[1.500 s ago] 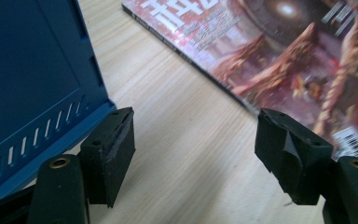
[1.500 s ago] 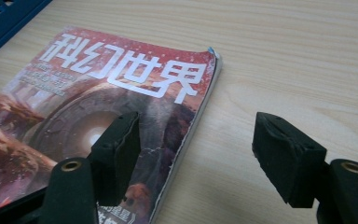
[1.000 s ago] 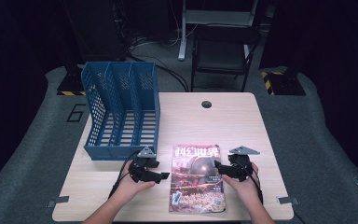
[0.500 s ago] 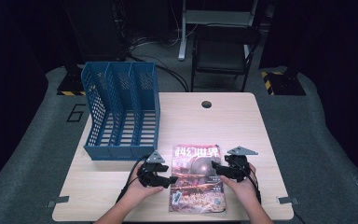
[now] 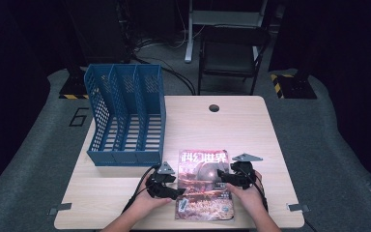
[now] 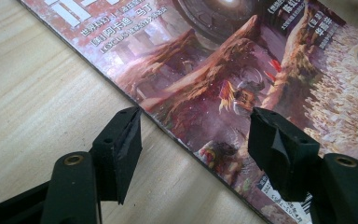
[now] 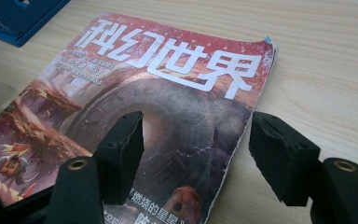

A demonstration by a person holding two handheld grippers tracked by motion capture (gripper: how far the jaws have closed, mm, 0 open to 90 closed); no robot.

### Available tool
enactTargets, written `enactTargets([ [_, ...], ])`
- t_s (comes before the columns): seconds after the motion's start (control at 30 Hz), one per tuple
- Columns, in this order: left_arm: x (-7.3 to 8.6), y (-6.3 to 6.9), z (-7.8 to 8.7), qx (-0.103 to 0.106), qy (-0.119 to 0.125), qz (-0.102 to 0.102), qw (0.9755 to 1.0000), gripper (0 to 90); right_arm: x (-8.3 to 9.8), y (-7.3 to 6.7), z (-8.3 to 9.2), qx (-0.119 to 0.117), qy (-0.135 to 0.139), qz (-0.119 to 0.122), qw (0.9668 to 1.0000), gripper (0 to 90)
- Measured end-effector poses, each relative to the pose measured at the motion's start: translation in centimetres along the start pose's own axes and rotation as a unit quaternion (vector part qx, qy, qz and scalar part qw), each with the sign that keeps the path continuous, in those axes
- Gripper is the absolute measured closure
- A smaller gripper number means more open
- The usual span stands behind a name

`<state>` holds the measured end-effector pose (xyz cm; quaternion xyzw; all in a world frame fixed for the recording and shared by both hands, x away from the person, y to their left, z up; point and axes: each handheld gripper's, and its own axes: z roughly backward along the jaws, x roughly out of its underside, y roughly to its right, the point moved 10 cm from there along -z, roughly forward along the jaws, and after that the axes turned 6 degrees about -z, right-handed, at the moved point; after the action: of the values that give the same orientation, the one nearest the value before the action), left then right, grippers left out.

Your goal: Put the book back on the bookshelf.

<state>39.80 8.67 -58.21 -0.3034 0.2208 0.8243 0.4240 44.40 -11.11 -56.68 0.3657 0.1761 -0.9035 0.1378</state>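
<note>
A blue three-slot file rack [image 5: 125,116] stands on the left rear part of the light wooden bench [image 5: 251,130], its open slots facing up and forward. In front of it, the left claw [image 5: 174,192] rests low at the left edge of a magazine [image 5: 204,183], held by the person's left hand [image 5: 147,200]. In the left gripper view its jaws stand wide apart, one over bare wood, the other over the cover, straddling the magazine's edge [image 6: 242,70]. The magazine lies flat, face up, near the front middle of the bench, with its white title toward the far side. At its right edge sits the right claw [image 5: 222,178], and the right gripper view shows those jaws wide too, spanning the cover's right border [image 7: 177,93] and the wood beside it.
</note>
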Motion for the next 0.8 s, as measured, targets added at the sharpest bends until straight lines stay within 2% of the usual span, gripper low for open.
enactTargets([
  [0.13, -0.1, -0.1, 0.0, 0.001, 0.003, 0.010, 0.9999, 33.3, 0.1, 0.0, -0.1, 0.002, 0.000, -0.007, 1.0000, 34.4],
  [0.23, 0.0, -0.1, -0.2, -0.001, 0.002, 0.009, 1.0000, 31.2, 0.1, 0.3, -0.1, 0.005, 0.001, -0.004, 1.0000, 33.6],
  [0.43, 0.1, 0.3, -0.7, 0.001, -0.003, 0.003, 1.0000, 29.1, 0.6, 0.7, -0.3, 0.014, -0.010, -0.025, 0.9995, 31.1],
  [0.5, 0.1, 0.4, -0.7, 0.001, -0.002, 0.004, 1.0000, 28.5, 0.6, 1.0, -0.5, 0.016, -0.012, -0.020, 0.9996, 30.8],
  [0.53, 0.1, 0.4, -0.7, 0.002, -0.004, 0.002, 1.0000, 27.7, 0.8, 1.0, -0.6, 0.015, -0.015, -0.022, 0.9995, 30.8],
  [0.57, 0.0, 0.5, -0.8, 0.001, 0.001, 0.009, 1.0000, 27.2, 0.9, 0.9, -0.7, 0.015, -0.019, -0.025, 0.9994, 30.8],
  [0.63, 0.0, 0.6, -0.8, 0.003, -0.003, 0.004, 1.0000, 26.6, 1.1, 0.8, -0.9, 0.014, -0.024, -0.027, 0.9993, 30.8],
  [0.67, -0.1, 0.6, -0.9, 0.000, 0.003, 0.004, 1.0000, 26.5, 1.1, 0.9, -0.9, 0.016, -0.026, -0.019, 0.9994, 30.8],
  [0.7, -0.1, 0.7, -0.9, 0.005, 0.003, 0.007, 1.0000, 26.2, 1.2, 0.7, -1.0, 0.013, -0.028, -0.020, 0.9993, 30.8],
  [0.8, -0.2, 0.8, -1.0, 0.003, 0.005, 0.005, 1.0000, 26.0, 1.4, 0.3, -1.2, 0.007, -0.035, -0.020, 0.9992, 31.0],
])
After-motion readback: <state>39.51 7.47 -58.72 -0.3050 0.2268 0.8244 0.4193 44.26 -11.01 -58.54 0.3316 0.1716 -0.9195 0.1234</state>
